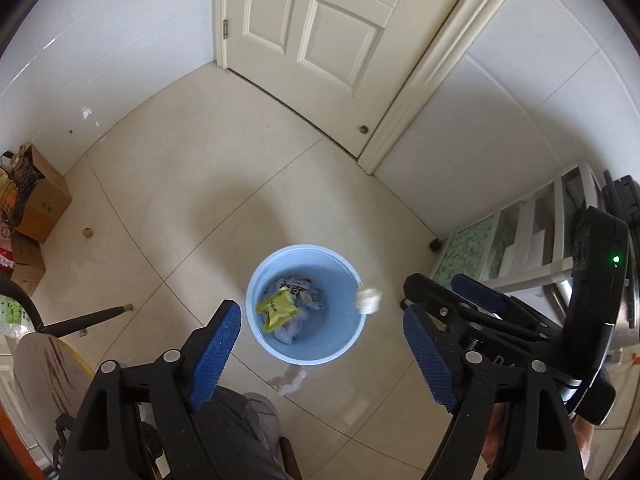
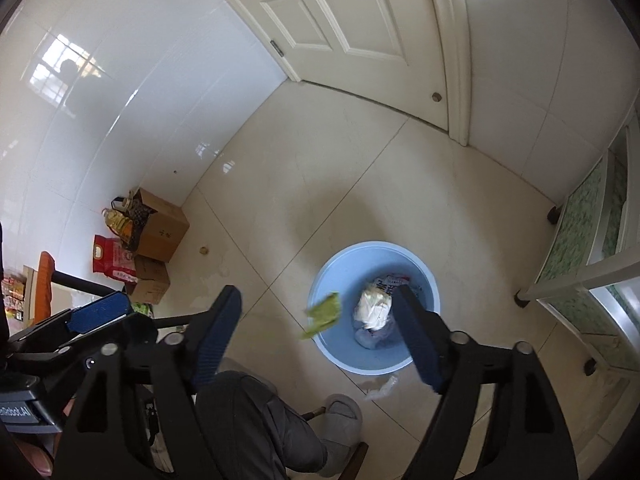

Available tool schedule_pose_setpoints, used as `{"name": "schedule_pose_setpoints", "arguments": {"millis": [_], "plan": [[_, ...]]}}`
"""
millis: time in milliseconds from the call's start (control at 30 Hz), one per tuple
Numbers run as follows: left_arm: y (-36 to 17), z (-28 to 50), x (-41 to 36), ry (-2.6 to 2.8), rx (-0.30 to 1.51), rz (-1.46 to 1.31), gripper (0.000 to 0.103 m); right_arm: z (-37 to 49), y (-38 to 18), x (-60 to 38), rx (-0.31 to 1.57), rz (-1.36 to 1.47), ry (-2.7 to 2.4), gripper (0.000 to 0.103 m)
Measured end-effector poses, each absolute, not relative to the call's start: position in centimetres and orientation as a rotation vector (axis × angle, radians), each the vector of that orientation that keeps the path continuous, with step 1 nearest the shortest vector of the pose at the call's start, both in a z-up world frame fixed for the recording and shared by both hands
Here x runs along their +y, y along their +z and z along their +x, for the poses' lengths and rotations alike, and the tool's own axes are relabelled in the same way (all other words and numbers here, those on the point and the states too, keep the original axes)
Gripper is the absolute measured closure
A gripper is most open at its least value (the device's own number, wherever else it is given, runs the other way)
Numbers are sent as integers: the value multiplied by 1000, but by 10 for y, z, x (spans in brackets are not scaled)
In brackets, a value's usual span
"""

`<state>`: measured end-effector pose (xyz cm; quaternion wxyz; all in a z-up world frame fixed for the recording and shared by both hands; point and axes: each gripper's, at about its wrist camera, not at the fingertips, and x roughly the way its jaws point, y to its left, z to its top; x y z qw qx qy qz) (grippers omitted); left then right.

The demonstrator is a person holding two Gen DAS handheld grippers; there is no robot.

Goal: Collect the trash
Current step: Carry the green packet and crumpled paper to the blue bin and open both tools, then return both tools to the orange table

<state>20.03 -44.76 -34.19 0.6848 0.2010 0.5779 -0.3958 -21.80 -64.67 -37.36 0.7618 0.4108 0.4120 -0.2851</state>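
Trash lies mostly inside one light blue bin [image 1: 306, 304] standing on the pale tiled floor [image 1: 200, 184] of a white-walled room, before a closed cream panelled door [image 1: 312, 36]. In the bin are a yellow-green wrapper [image 1: 278, 308], printed packets and crumpled paper. One white paper wad [image 1: 369, 300] shows at the bin's right rim, whether resting or falling cannot be told; one clear plastic scrap [image 1: 294, 382] lies on the tiles just outside the bin. Cardboard boxes [image 2: 160, 232] stand by the left wall. Two grippers hang over the bin: the left gripper [image 1: 320, 356] and right gripper [image 2: 316, 336] both gape wide, gripping nothing.
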Motion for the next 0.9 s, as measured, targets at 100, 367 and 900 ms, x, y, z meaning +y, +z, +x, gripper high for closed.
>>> {"name": "schedule_pose_setpoints", "arguments": {"millis": [100, 367, 900], "plan": [[-337, 190, -445, -868, 1266, 455, 21, -219, -369, -646, 886, 885, -643, 0], [-311, 167, -419, -840, 1164, 439, 17, -218, -345, -636, 864, 839, -683, 0], [-205, 136, -273, -791, 903, 256, 10, -181, -227, -571, 719, 669, -616, 0]]}}
